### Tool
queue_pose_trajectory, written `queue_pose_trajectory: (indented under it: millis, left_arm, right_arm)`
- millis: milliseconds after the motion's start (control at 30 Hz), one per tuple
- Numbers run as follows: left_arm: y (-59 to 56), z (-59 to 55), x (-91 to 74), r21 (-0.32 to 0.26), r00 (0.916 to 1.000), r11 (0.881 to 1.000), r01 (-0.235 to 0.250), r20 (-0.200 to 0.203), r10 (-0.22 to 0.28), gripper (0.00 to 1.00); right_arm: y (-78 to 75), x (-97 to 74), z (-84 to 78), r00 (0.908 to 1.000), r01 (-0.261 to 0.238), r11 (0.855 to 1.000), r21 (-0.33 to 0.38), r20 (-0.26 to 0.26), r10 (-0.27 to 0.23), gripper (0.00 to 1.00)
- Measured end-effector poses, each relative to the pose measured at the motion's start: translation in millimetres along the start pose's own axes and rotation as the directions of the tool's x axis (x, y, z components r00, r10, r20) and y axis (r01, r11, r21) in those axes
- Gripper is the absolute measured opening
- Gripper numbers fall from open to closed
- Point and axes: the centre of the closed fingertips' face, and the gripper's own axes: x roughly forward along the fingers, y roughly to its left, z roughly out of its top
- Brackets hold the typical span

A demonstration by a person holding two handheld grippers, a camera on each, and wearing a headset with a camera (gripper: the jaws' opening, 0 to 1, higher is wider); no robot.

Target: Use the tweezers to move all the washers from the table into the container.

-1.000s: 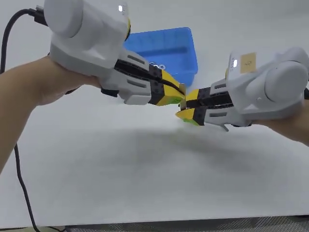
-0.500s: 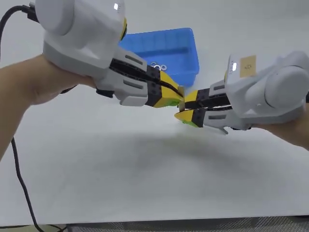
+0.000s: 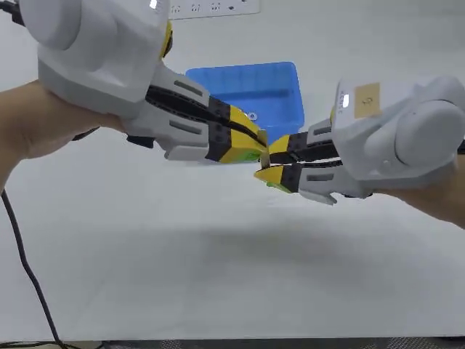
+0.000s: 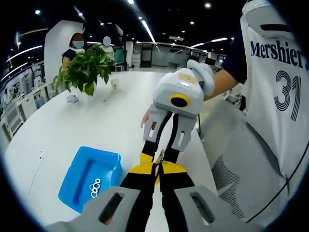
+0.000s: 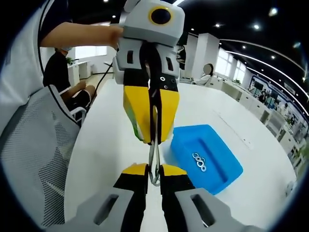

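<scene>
We hold the left gripper [image 3: 256,149] and the right gripper [image 3: 267,169] nose to nose above the white counter [image 3: 182,254]. The slim metal tweezers [image 5: 154,145] are bridged between them. Both sets of jaws are drawn narrow on the tweezers, the right on the looped end and the left further along the legs. The tweezers' long axis runs straight from one gripper to the other, so neither can swing away freely until the other lets go.

The shallow blue plastic container [image 3: 283,80] sits on the counter just beyond the meeting point, with a few small silver ring washers [image 3: 251,116] lying clustered inside. A grey mesh chair [image 5: 43,154] stands beside the counter, and nothing lies between the jaws and the container.
</scene>
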Motion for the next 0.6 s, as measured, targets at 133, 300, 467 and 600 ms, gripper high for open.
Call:
queue_pose_trajectory:
  millis: [133, 300, 467, 600]
  left_arm:
    - [5.1, 9.1, -12.9, 0.029, 0.9995, 0.999, -0.03, 0.007, 0.03, 0.07]
    - [18.0, 16.7, -26.9, 0.058, 0.9981, 0.996, -0.06, 0.014, 0.06, 0.07]
    - [33.1, 21.6, -33.6, 0.082, 0.9962, 0.993, -0.086, 0.019, 0.085, 0.07]
    - [44.3, 23.8, -33.7, 0.105, 0.9962, 0.991, -0.087, 0.008, 0.087, 0.07]
  right_arm:
    - [-7.3, 0.0, 12.2, 1.0, -0.006, 1.0, -0.03, 0.008, 0.006, 0.1]
    - [-21.1, 1.9, 28.9, 0.9999, -0.003, 0.997, -0.071, 0.017, 0.004, 0.1]
    - [-39.8, 5.4, 39.0, 0.9996, 0.006, 0.995, -0.096, 0.027, -0.004, 0.1]
    - [-53.4, 11.5, 41.8, 0.9996, 0.007, 0.993, -0.114, 0.029, -0.004, 0.1]
